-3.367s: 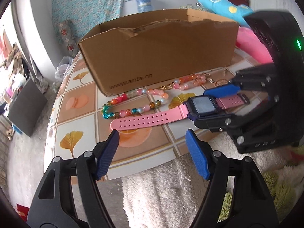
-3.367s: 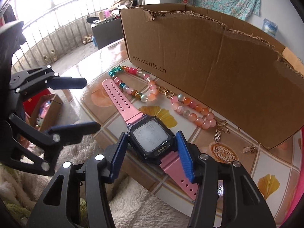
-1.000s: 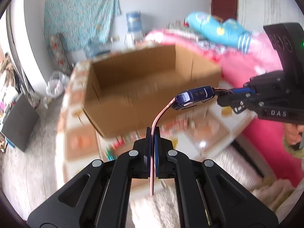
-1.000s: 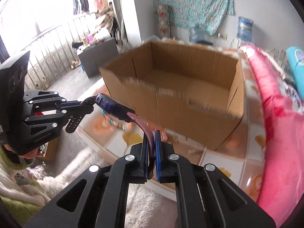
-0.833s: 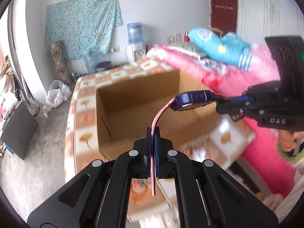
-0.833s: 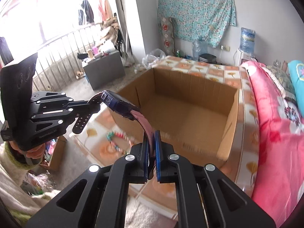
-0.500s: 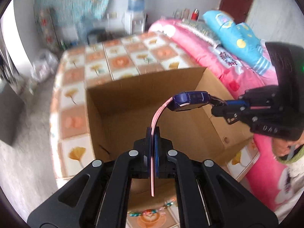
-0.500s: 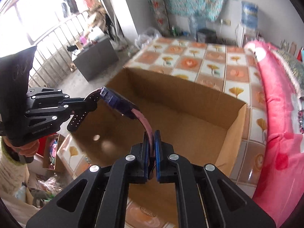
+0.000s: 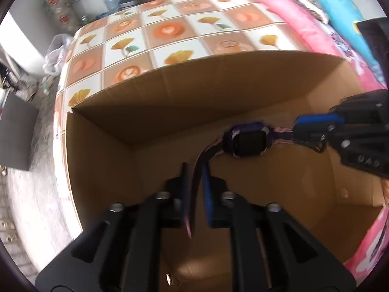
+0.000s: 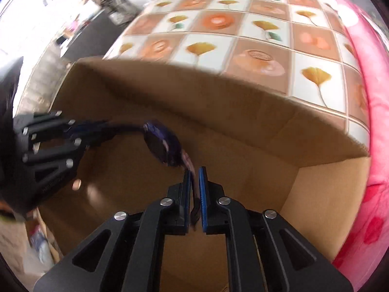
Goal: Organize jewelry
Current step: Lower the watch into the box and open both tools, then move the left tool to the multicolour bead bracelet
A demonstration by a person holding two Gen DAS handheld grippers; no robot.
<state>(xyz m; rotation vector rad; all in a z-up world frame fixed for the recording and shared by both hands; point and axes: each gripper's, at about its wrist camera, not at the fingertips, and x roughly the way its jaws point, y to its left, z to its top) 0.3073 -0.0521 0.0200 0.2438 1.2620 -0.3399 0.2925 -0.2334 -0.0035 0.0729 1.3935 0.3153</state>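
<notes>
We hold a watch (image 9: 250, 142) between our two grippers, inside the open top of a cardboard box (image 9: 170, 92). The left gripper (image 9: 194, 170) has its blue pads slightly apart with one pink strap (image 9: 197, 168) running between them; the strap's tail hangs below the pads. Blur keeps us from telling whether the pads press on it. The right gripper (image 10: 193, 174) shows a narrow gap between its pads, with the other strap in that gap, lying against the left pad; whether it is pinched we cannot tell either. From the left wrist view, the right gripper (image 9: 313, 131) comes in from the right, its tips at the strap just beside the watch's dark face. The box stands on a bench (image 9: 170, 29) with a tile pattern of orange flowers and yellow leaves. A pink bed (image 10: 372, 77) lies along the bench's right side.
</notes>
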